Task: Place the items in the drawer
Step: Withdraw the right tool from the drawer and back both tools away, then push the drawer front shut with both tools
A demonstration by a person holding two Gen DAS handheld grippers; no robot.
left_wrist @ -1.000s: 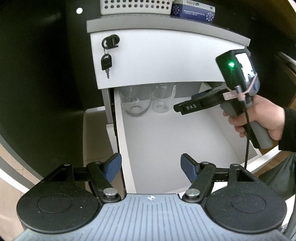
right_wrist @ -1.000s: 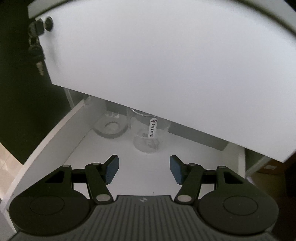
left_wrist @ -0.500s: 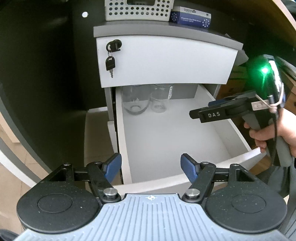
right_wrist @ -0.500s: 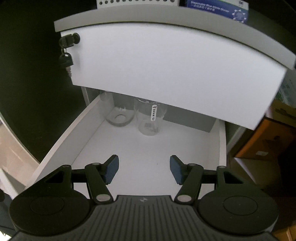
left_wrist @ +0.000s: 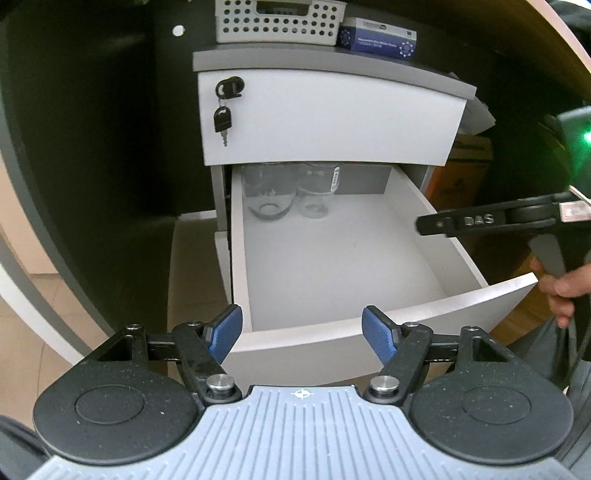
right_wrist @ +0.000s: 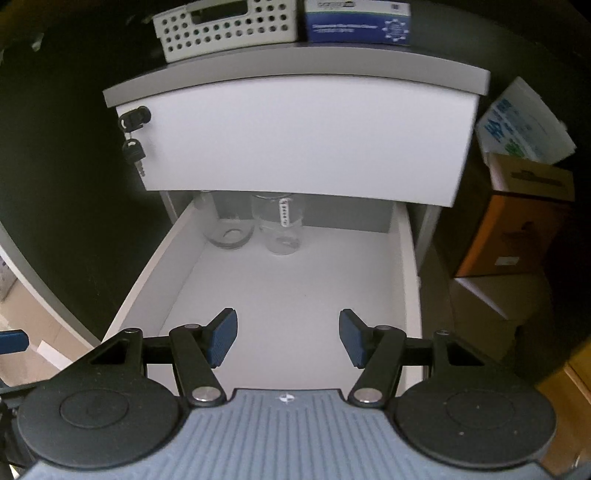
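Left wrist view: left gripper [left_wrist: 302, 332] spread wide, nothing between the blue pads, sitting in front of the front panel of the open drawer [left_wrist: 369, 343]. Drawer is pulled out from a white cabinet [left_wrist: 332, 114]; its floor is mostly bare. Two clear glass containers stand upright at the back left corner of the drawer: a wider glass jar [left_wrist: 269, 192] nearest the left wall, and a glass beaker [left_wrist: 317, 190] with a white label strip just beside it on the right. They look close to touching, can't tell for sure. Upper drawer front is closed, key [left_wrist: 222, 120] hanging from the lock at its top left corner. On the cabinet top: a white perforated basket [left_wrist: 280, 20] and a blue box [left_wrist: 378, 37] next to it. Right gripper [left_wrist: 436, 224] comes in from the right edge, over the drawer's right wall, seen side-on so its spread can't be judged here; a hand [left_wrist: 563, 291] grips its handle.

Right wrist view: right gripper [right_wrist: 287, 341] wide apart and empty, above the front part of the drawer [right_wrist: 147, 288] floor. Glass jar [right_wrist: 227, 225] and glass beaker [right_wrist: 280, 227] at the back left corner, partly under the upper drawer front. Key [right_wrist: 133, 149], basket [right_wrist: 225, 27], blue box [right_wrist: 358, 22] in view. Cardboard boxes [right_wrist: 517, 236] stacked right of the cabinet.
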